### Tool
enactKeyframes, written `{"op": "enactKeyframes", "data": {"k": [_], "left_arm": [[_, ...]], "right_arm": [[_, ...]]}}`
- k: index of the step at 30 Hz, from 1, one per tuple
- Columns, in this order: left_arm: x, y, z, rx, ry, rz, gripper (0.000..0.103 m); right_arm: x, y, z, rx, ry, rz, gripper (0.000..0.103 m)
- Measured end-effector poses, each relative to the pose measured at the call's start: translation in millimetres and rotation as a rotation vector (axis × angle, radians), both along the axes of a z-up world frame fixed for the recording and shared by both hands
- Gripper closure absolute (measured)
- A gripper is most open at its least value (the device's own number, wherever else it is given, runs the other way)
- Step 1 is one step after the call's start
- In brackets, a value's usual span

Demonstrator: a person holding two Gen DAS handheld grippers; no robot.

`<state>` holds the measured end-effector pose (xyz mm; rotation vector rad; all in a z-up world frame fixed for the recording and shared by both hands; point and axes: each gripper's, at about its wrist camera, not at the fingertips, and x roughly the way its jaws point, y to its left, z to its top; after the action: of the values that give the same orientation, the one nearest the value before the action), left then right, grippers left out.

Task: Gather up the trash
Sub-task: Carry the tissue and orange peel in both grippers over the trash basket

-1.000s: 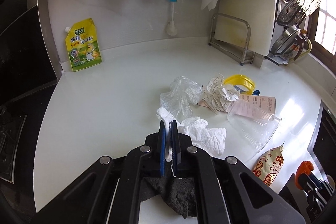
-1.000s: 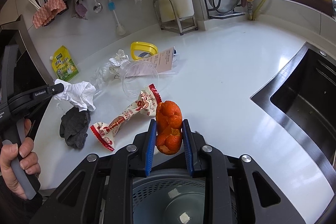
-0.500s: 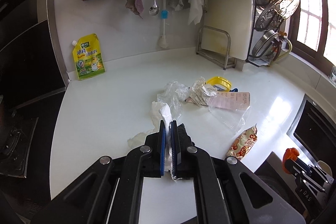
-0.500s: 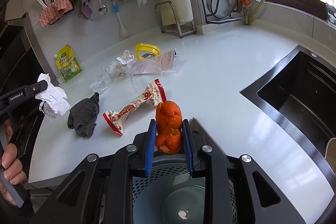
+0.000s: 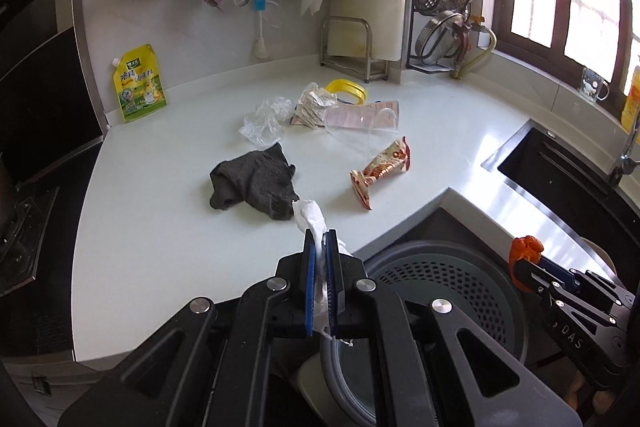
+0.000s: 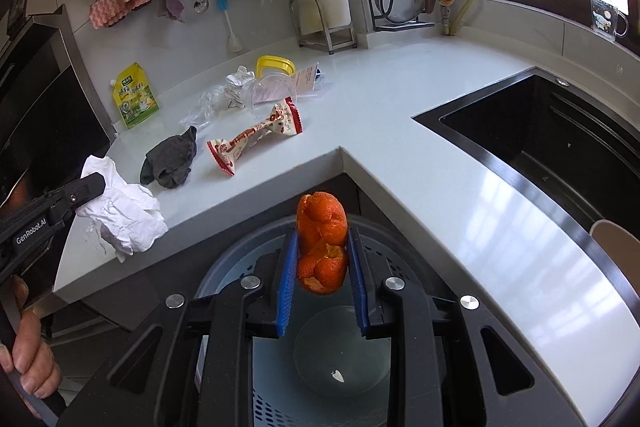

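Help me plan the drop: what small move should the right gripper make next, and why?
Probably open the right gripper: its blue pads clamp the orange tangerine peel directly above the round grey perforated trash bin, so letting go should drop it in. The left gripper holds the crumpled white tissue beside the bin.

Both grippers have black frames, silver screws and blue fingers [image 6: 285,279]; the left gripper [image 6: 90,187] reads "GenRobot.AI"; bare-skinned hand [image 6: 24,359].

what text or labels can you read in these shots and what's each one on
"GenRobot.AI": side of the left gripper.
"DAS", cut off: body of the right gripper.
Yellow pouch: Chinese print, too small to read.
Snack wrapper and pink paper slip: print too blurred.
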<state>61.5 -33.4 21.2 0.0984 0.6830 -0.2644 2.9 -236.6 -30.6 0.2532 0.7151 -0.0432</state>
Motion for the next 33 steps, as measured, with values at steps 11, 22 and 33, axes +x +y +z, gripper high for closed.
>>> {"op": "enactKeyframes", "data": {"k": [11,22,33], "left_arm": [[-38.7,-35.1,-50.3,0.006,0.096,-0.052,0.097],[-37.8,-43.8,-84.1,0.024,0.165,-0.028,0.097],[-30.9,-44.9,-113.0,0.049,0.244,-0.035,0.097]], "right_arm": [[-40.0,7.4,-33.4,-0.012,0.058,0.038,0.079],[-38.9,12.9,-60.0,0.013,0.102,0.056,0.079],[-29.4,14.6,-87.5,0.005,0.160,0.073,0.079]]}}
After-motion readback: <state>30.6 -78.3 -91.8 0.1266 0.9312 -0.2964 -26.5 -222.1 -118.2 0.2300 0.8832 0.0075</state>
